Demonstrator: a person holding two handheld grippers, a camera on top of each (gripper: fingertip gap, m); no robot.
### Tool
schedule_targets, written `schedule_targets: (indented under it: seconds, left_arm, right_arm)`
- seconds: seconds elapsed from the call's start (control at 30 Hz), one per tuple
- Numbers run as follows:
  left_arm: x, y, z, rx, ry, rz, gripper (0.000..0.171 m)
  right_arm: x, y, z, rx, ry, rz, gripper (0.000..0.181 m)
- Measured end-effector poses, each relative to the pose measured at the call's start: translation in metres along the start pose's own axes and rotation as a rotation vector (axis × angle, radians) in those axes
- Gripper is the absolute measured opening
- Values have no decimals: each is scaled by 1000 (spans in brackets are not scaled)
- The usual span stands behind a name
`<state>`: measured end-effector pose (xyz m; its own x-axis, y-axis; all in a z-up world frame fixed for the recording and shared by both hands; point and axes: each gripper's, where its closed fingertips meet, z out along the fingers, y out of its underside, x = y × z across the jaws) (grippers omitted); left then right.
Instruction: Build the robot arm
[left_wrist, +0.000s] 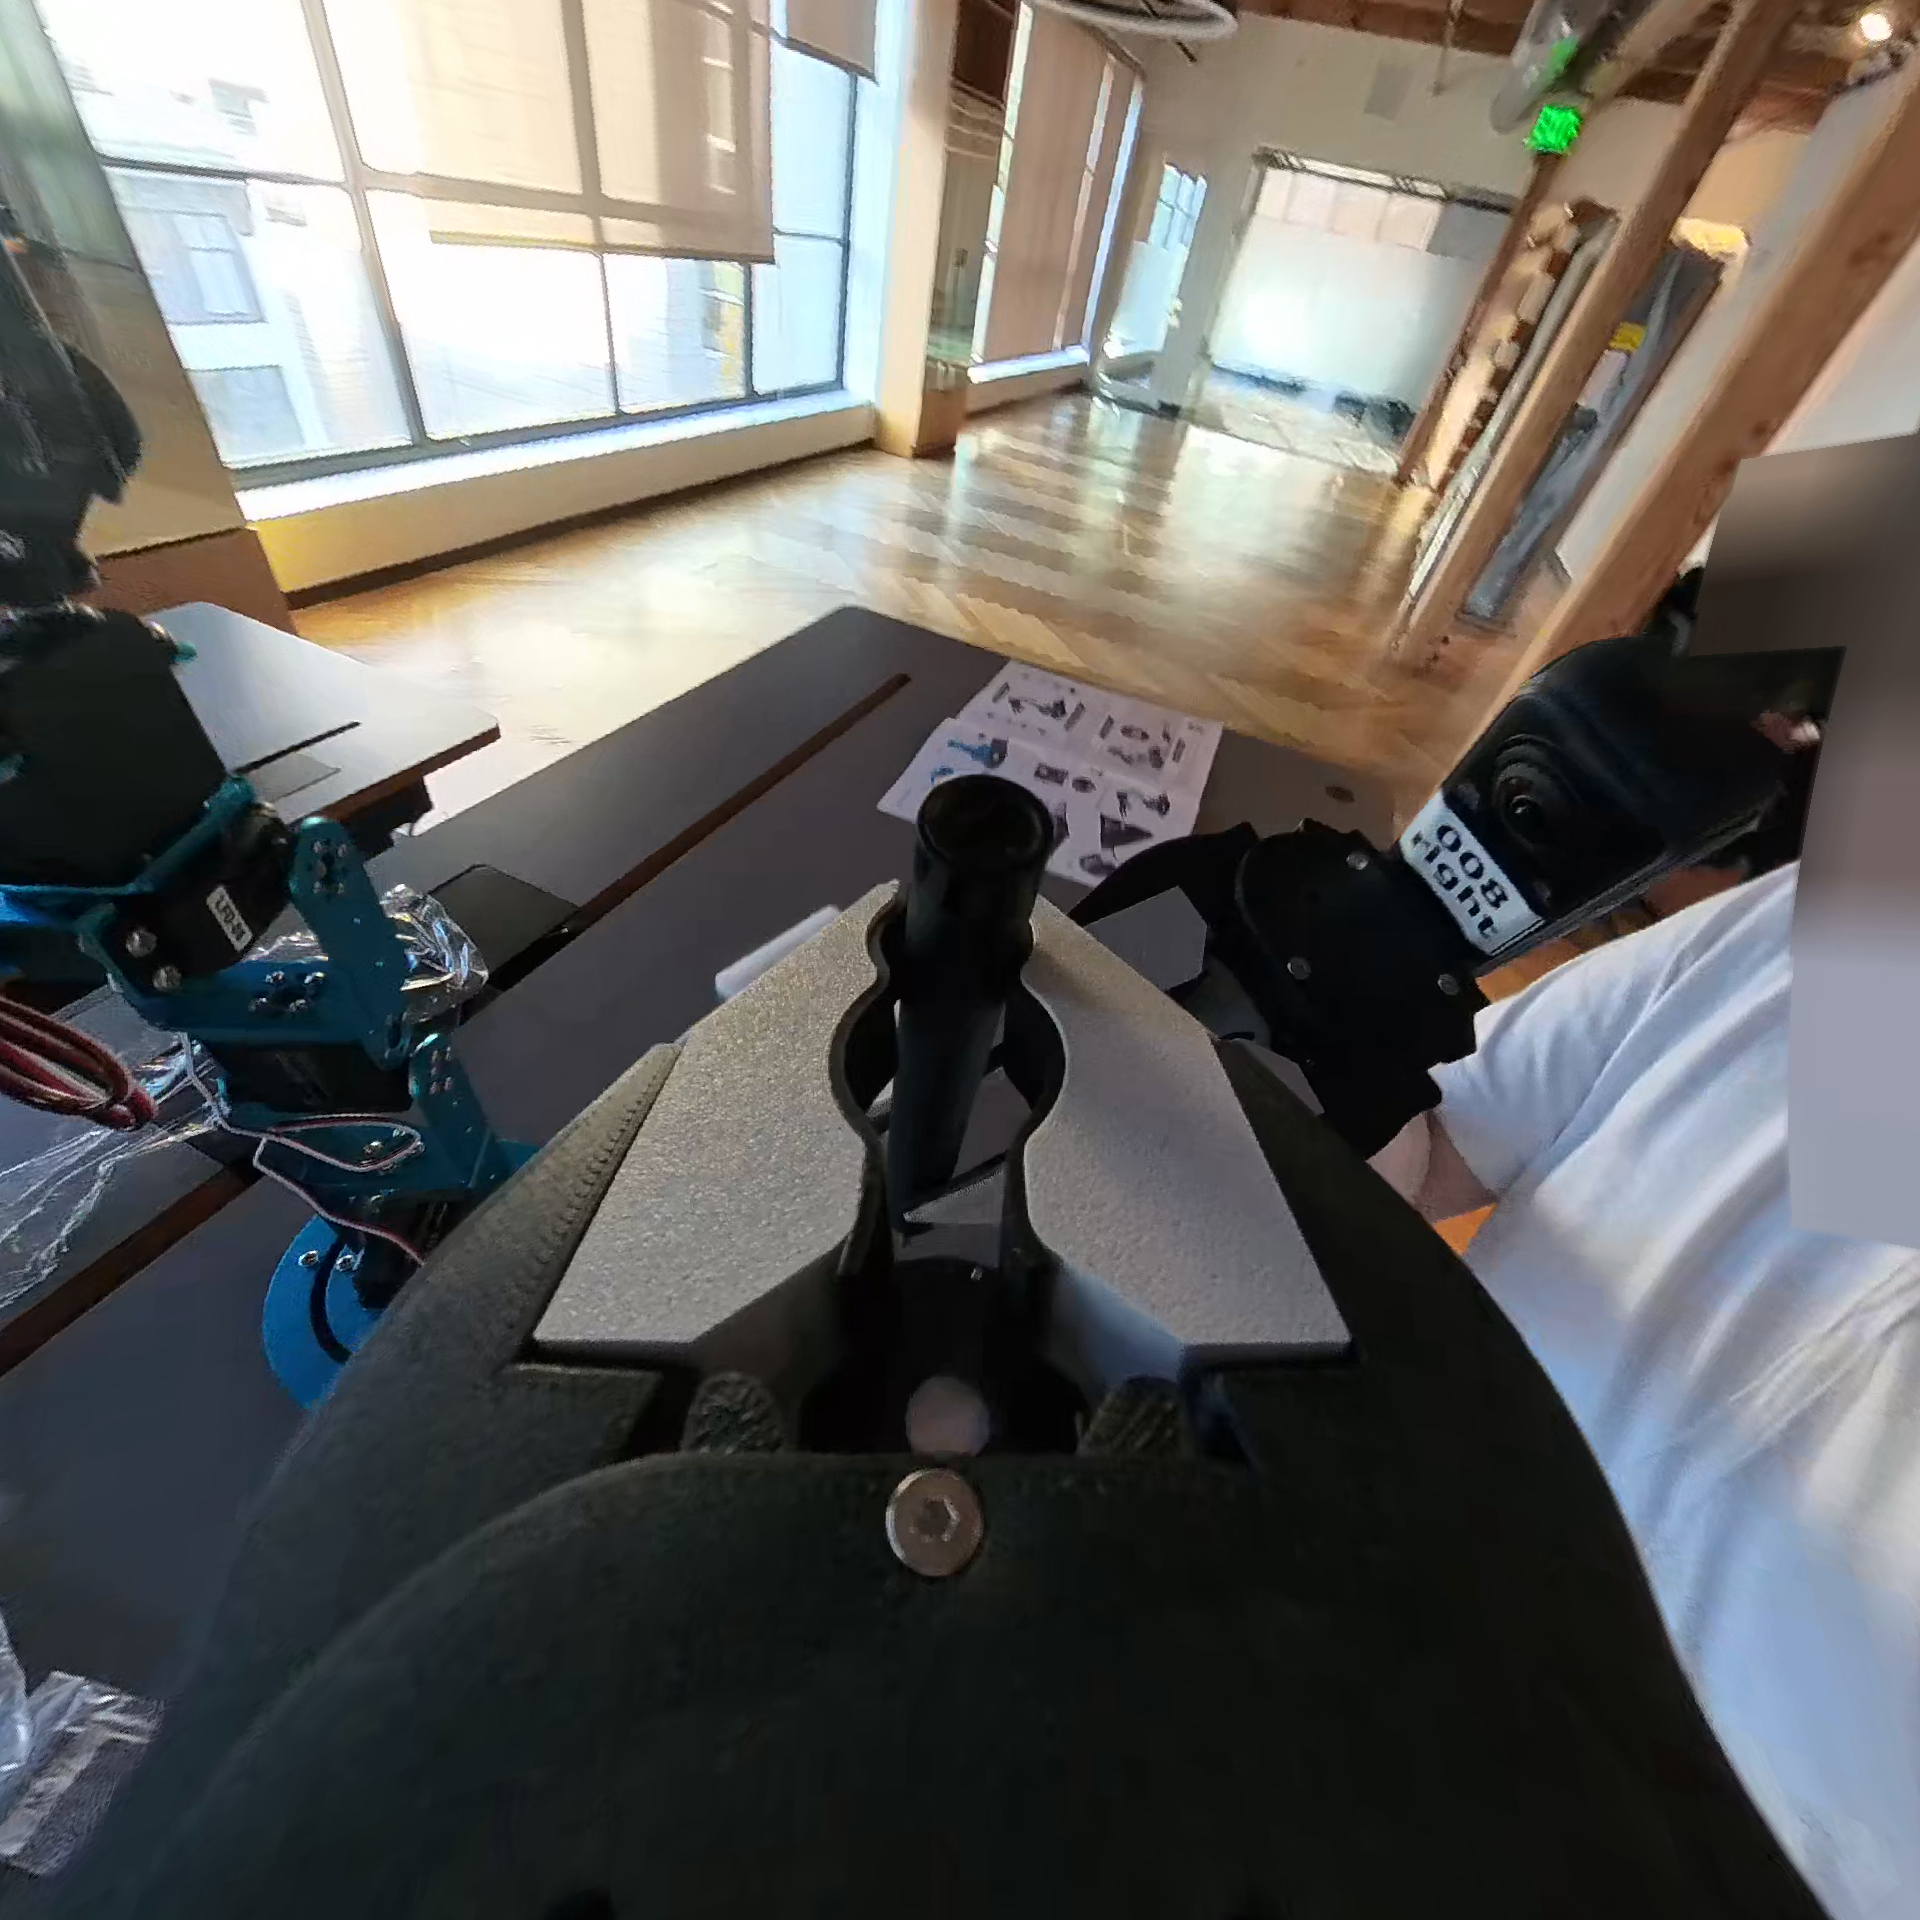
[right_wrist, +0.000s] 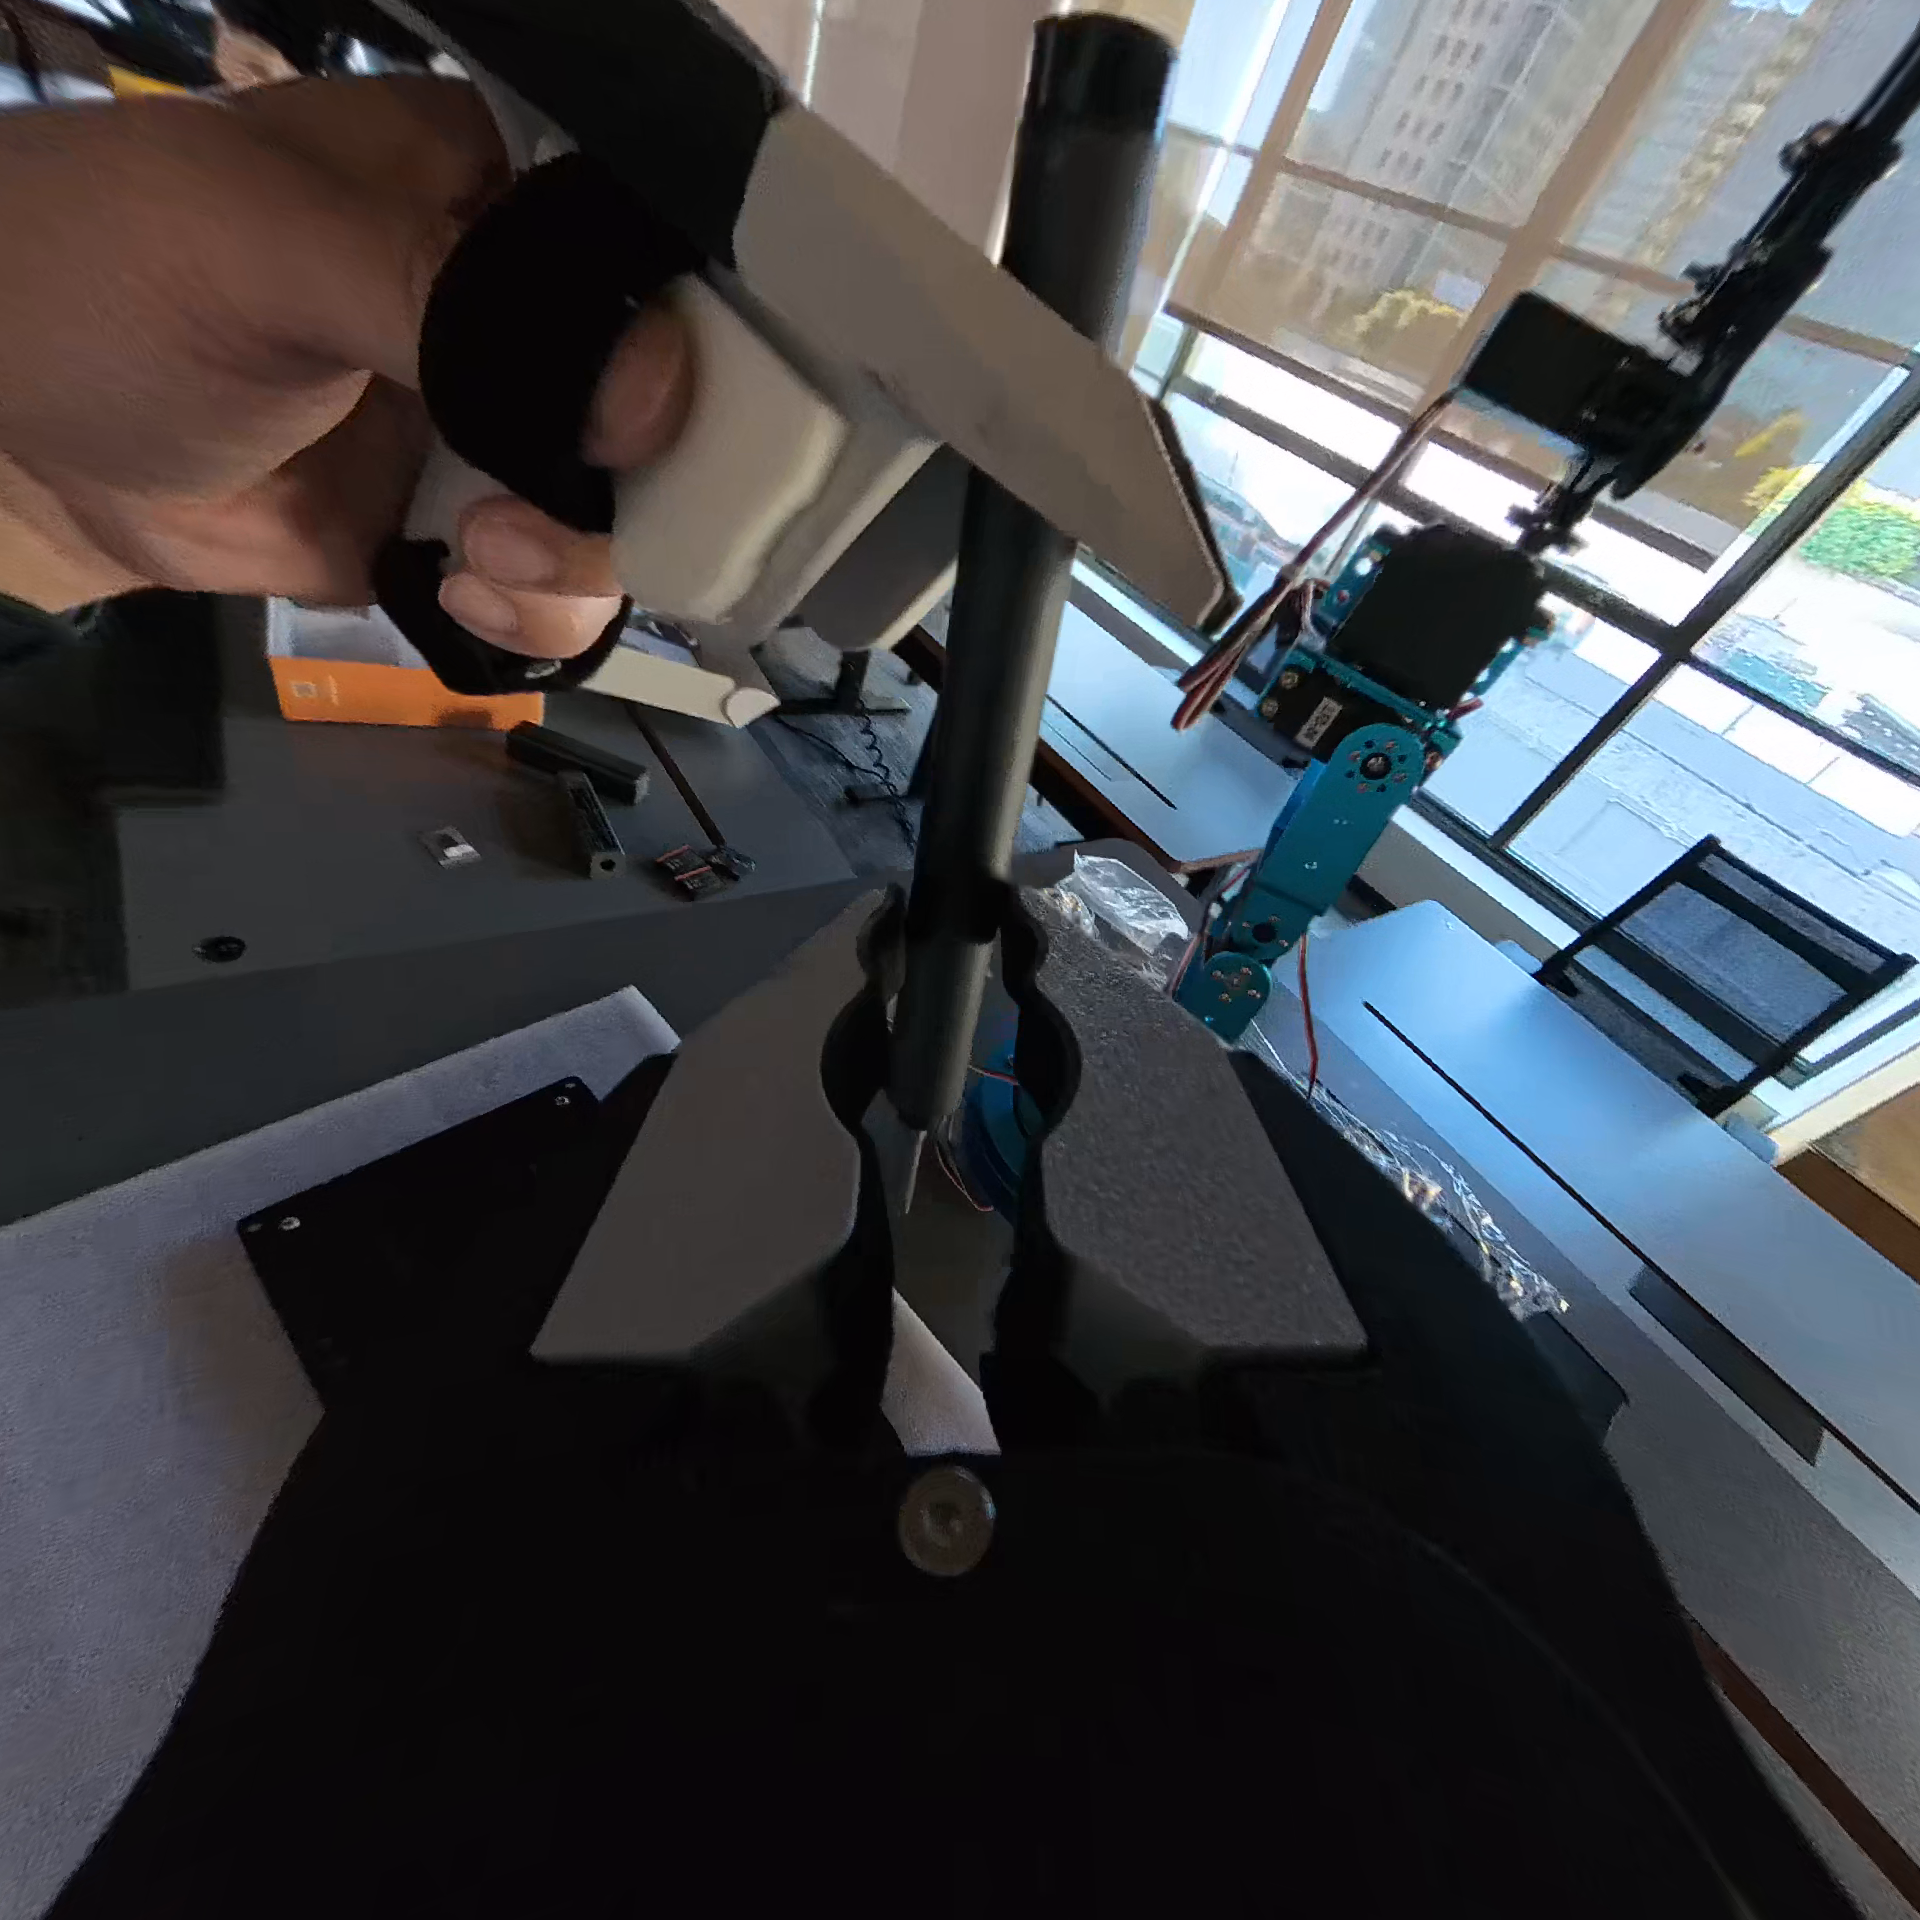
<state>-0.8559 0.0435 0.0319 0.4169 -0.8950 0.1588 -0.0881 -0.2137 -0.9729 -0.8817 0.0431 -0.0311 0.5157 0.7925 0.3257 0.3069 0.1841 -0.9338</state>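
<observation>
- Both jaws are clenched on one black screwdriver: the left gripper clamps its shaft in the notch between its grey pads, handle end up toward the camera.
- Lower down the same tool, the right gripper grips near the tapered end, and the metal tip pokes down between its fingers.
- From the right wrist view the left gripper sits higher on the shaft, its grey pad tilted across the tool, with a bare hand strapped into its handle.
- From the left wrist view the right gripper's black body shows just right of the tool, beside a white sleeve.
- A blue robot arm stands on the dark table to the left, red and white wires trailing from it — crinkled clear plastic lies touching its base.
- An illustrated sheet lies flat on the table beyond the tool.
- Behind the tool, in the right wrist view, a grey table carries an orange box, two black bars and a few small parts — well apart from the grippers.
</observation>
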Motion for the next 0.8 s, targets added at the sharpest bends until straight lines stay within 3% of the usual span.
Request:
schedule_targets:
  seconds: [0.63, 0.8]
  left_arm:
    - [19, -31, 20, -82, -199, -62, 12]
    - [15, -39, 26, -138, -303, -28, 11]
  right_arm:
    - [11, -29, -34, 148, -147, 97, 15]
    - [12, -39, -35, 276, -247, 79, 16]
